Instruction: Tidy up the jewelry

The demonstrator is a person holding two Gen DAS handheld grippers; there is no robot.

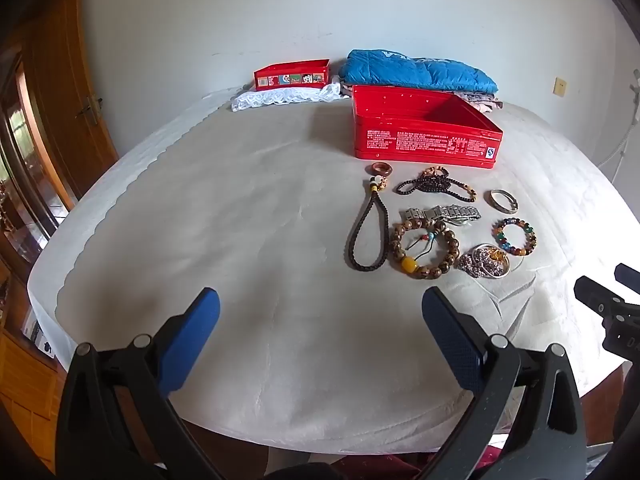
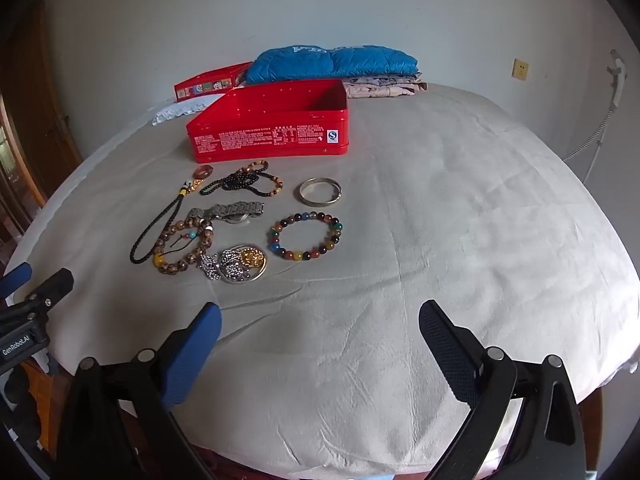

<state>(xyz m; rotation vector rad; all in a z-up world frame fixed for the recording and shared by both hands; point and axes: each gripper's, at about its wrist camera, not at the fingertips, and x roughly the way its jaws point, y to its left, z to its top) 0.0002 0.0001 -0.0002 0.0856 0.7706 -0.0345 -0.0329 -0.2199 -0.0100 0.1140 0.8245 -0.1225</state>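
Several pieces of jewelry lie on a white-covered table in front of an open red tin box point(image 1: 424, 136) point(image 2: 272, 136). They include a multicoloured bead bracelet point(image 2: 306, 236) point(image 1: 515, 237), a silver bangle point(image 2: 320, 191) point(image 1: 502, 200), a brown bead bracelet point(image 1: 426, 248) point(image 2: 184, 246), a metal watch point(image 2: 228, 212), a black cord loop point(image 1: 366, 236) and sparkly pieces point(image 2: 236, 265). My left gripper point(image 1: 320, 308) is open and empty, near the table's front. My right gripper point(image 2: 320, 320) is open and empty, short of the jewelry.
A red lid point(image 1: 292, 74) on white lace point(image 1: 280, 98) and folded blue and patterned cloth point(image 1: 420, 72) lie at the back by the wall. A wooden door point(image 1: 60, 92) stands at the left. The table's point(image 2: 480, 220) front edge is just below both grippers.
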